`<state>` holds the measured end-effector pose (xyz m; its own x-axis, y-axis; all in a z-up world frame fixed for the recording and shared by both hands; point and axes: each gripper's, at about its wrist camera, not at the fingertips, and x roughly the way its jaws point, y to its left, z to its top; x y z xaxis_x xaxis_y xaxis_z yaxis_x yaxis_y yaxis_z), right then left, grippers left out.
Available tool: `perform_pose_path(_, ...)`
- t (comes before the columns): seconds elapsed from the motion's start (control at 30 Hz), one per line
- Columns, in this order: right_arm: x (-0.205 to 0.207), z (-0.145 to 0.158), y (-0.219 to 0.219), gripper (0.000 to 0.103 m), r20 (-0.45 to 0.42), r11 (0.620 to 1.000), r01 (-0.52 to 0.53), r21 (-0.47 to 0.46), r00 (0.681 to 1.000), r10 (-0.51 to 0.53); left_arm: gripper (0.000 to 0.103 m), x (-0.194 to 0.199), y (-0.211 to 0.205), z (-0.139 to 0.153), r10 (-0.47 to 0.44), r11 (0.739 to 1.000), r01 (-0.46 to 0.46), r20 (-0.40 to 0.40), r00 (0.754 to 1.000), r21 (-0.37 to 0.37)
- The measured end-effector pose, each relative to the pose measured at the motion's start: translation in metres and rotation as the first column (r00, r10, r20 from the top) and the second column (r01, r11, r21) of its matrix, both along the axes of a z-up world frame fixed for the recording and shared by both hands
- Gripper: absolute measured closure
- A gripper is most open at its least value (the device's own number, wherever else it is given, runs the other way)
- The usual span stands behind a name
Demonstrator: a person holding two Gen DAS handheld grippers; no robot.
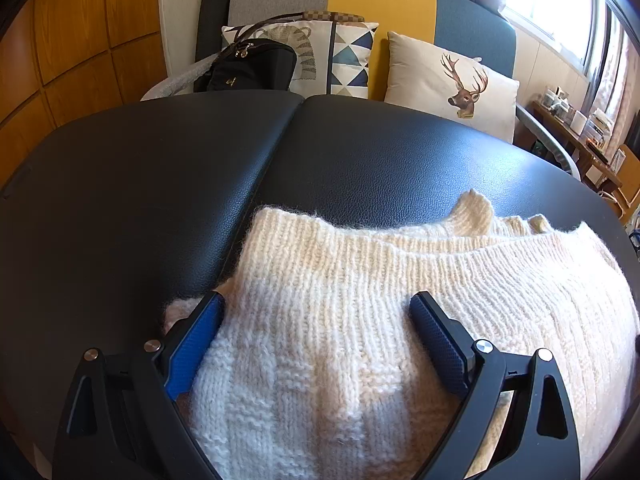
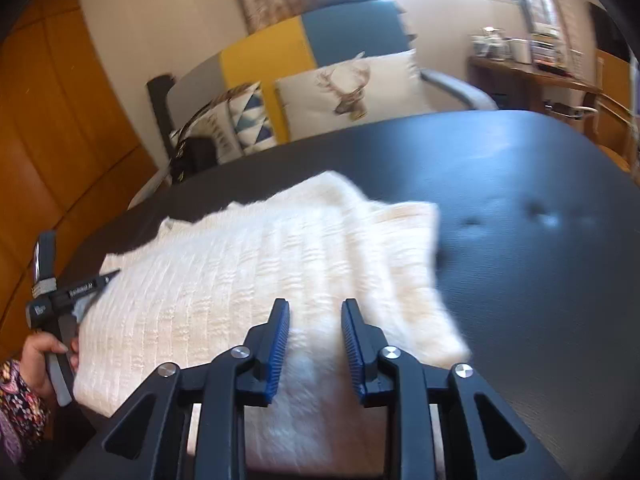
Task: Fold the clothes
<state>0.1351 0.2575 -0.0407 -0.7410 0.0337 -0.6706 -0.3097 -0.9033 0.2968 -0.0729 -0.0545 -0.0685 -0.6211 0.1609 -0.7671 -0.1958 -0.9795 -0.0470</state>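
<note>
Left gripper (image 1: pixel 316 308) spread wide, blue pads (image 1: pixel 192 344) far apart, nothing pinched. Between and under its fingers, a cream knitted sweater (image 1: pixel 360 288), lying folded on the black tabletop (image 1: pixel 160 184). Left finger just at the sweater's left edge, right finger over the ribbed knit. Ribbed hem toward the far side, with a second layer and a cuff-like end showing behind it.

Right gripper (image 2: pixel 315 308) partly spread, a narrow gap between the blue pads (image 2: pixel 280 344), no fabric caught between them as far as visible. Same sweater (image 2: pixel 248 272) directly under and ahead of it, stretching toward the left edge of the tabletop (image 2: pixel 520 240). Picture blurred here, so touching or just above: cannot tell.

At the left side of the right wrist view, the left gripper (image 2: pixel 108 276) again, seen from the side, with a hand (image 2: pixel 42 350) around its grey handle and a flowered sleeve (image 2: pixel 16 408) below. White writing on the gripper's black bar, too small and blurred to read.

Beyond the far edge of the tabletop, a cushion with a deer head (image 1: pixel 452 80), a cushion with triangles (image 1: pixel 344 56), and a black bag (image 1: pixel 252 66) with a small gold mark, not readable.
</note>
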Motion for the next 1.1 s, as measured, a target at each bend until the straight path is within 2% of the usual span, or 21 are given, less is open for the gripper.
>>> perform_pose_path(0.07,-0.011,-0.003,-0.002,0.083,0.020,0.999,0.005,0.033,1.000,-0.006,0.008,0.000,0.000,0.000,0.000,1.000,0.000,0.000,1.000,0.000)
perform_pose_path(0.13,-0.012,-0.005,0.004,0.090,0.026,0.998,0.043,0.049,0.999,-0.044,0.008,0.000,0.000,-0.001,0.000,1.000,0.000,-0.001,1.000,-0.001)
perform_pose_path(0.23,-0.008,-0.009,0.013,0.092,0.040,0.992,0.094,0.085,0.994,-0.098,0.008,0.000,0.001,-0.001,0.001,1.000,-0.001,-0.001,1.000,-0.001)
perform_pose_path(0.27,-0.008,-0.012,0.016,0.093,0.050,0.993,0.089,0.079,0.994,-0.093,0.008,0.000,0.001,-0.001,0.001,1.000,-0.001,-0.001,1.000,-0.002)
perform_pose_path(0.47,-0.006,-0.019,0.013,0.094,0.043,0.978,0.092,0.186,0.994,-0.102,0.007,0.000,0.000,-0.001,0.000,1.000,0.000,0.003,1.000,0.006)
perform_pose_path(0.63,-0.005,-0.018,0.022,0.094,0.038,0.987,0.102,0.121,0.993,-0.108,0.007,0.005,-0.009,0.010,-0.014,0.998,0.012,0.033,0.999,0.059)
perform_pose_path(0.7,-0.006,-0.017,0.026,0.093,0.042,0.991,0.101,0.091,0.994,-0.105,0.007,0.017,-0.019,0.021,-0.003,0.996,0.003,0.000,1.000,0.090)
perform_pose_path(0.77,-0.007,-0.014,0.028,0.092,0.056,0.993,0.099,0.070,0.993,-0.103,0.007,0.033,-0.028,0.027,0.007,0.996,-0.004,-0.036,0.999,0.090)
perform_pose_path(0.87,-0.008,0.000,0.021,0.089,0.068,0.988,0.130,0.083,0.988,-0.135,0.007,0.057,-0.040,0.032,0.012,0.996,-0.005,-0.081,0.997,0.090)
perform_pose_path(0.9,-0.006,0.009,0.012,0.081,0.035,0.984,0.139,0.115,0.989,-0.144,0.007,0.066,-0.043,0.031,0.007,0.996,0.001,-0.091,0.996,0.094)
perform_pose_path(0.93,-0.004,0.018,0.002,0.076,-0.005,0.981,0.130,0.142,0.991,-0.130,0.007,0.071,-0.044,0.030,0.001,0.994,0.010,-0.101,0.995,0.104)
perform_pose_path(1.03,-0.011,0.040,-0.036,0.076,-0.089,0.980,0.010,0.199,0.996,0.008,0.007,0.081,-0.040,0.025,-0.039,0.993,0.052,-0.122,0.992,0.108)
perform_pose_path(1.1,-0.026,0.042,-0.058,0.076,-0.066,0.971,-0.085,0.225,0.993,0.102,0.007,0.085,-0.035,0.021,-0.074,0.992,0.087,-0.131,0.989,0.091)
